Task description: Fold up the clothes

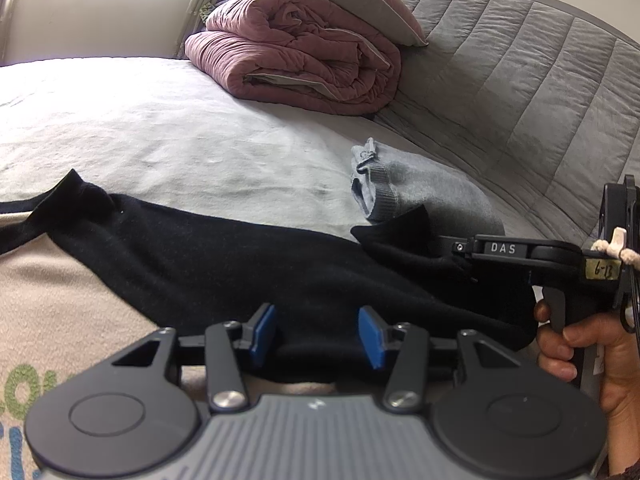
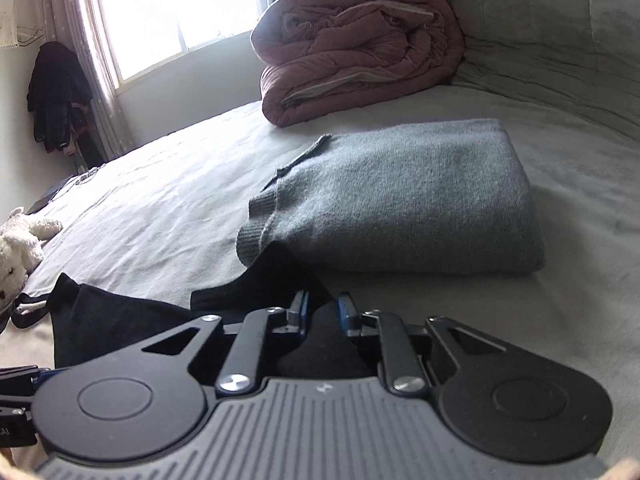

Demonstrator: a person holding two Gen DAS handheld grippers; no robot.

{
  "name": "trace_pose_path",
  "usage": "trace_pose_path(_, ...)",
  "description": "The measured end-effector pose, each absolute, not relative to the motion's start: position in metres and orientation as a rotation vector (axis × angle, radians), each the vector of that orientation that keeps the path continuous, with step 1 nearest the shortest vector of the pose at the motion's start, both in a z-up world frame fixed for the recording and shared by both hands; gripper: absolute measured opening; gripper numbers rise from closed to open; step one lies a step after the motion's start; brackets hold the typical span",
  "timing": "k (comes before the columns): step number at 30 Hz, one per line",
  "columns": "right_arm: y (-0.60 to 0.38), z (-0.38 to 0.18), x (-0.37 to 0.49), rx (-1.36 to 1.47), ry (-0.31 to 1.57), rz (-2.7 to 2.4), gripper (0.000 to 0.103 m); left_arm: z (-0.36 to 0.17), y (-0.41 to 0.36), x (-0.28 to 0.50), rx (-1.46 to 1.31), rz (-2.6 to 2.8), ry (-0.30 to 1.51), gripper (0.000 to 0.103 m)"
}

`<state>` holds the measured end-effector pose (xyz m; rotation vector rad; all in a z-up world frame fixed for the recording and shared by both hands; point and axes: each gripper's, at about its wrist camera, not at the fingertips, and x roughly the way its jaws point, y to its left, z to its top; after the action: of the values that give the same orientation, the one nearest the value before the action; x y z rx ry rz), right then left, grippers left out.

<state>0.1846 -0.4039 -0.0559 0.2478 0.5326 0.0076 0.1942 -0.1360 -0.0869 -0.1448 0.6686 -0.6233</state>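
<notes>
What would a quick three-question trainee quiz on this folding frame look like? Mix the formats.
1. True or false: the grey sweater lies already folded on the bed.
2. Which gripper pinches the black garment?
A. left gripper
B. right gripper
C. neither
3. Fill in: the rolled quilt near the headboard is ___ in colour.

Key: 1 true. 2 B: its pads are closed on a bunched corner of the cloth, while the left gripper's blue pads stand apart over the hem. 3 pink.
</notes>
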Motion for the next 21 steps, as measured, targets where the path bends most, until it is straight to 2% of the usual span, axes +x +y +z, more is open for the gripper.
trace_pose_path(11,-0.445,0.003,0.132,0.248,0.322,-0.279,0.013,-0.087,-0.137,0.193,-0.138,-0.625,0.668,0.049)
trace_pose_path(21,-0.449,-0.012,0.119,0.195,0.469,-0.569,0.011,-0.087,-0.138,0.193,-0.131,-0.632,0.669,0.051)
